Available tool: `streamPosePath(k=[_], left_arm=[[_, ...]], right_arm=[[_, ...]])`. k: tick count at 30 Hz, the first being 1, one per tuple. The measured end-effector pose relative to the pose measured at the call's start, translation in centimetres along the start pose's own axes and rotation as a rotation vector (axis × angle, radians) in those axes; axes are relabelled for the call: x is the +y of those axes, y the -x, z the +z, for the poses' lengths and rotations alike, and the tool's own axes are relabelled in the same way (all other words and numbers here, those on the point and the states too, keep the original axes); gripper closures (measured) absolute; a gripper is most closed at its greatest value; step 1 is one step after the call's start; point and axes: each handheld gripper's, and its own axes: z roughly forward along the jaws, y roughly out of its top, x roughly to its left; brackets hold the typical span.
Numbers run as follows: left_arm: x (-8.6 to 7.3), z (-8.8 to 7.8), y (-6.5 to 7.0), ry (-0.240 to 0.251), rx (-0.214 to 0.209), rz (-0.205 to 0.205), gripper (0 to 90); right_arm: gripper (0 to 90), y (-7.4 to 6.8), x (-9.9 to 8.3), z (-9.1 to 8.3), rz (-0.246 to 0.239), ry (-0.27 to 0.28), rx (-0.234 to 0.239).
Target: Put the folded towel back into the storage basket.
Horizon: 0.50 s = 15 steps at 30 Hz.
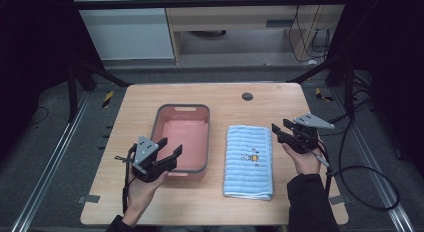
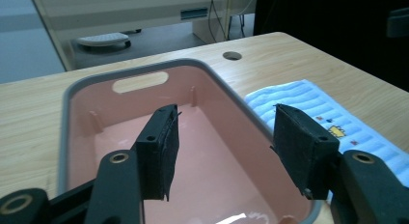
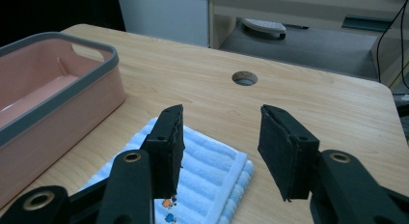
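Two parted grippers flank pink tub (image 1: 181, 137) and folded towel (image 1: 249, 161), table (image 1: 220, 99) edges bare.

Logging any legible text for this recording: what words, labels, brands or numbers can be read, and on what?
None can be read.
The folded blue towel bears a small printed cartoon motif, no legible letters.
The pink basket and both tongs, left and right, carry no visible marking.

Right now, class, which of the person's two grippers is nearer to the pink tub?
Left. The left gripper hovers over the pink tub's near end, jaws open. The right gripper is beyond the folded blue towel, by its far right corner.
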Motion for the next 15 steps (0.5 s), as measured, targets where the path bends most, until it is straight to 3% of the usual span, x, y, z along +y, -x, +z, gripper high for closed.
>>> streamPosePath(k=[15], left_arm=[[0.4, 2.6, 4.6, -0.016, -0.102, 0.033, 43.1]], right_arm=[[48.1, 0.8, 0.7, 0.9, -0.004, -0.001, -0.026]])
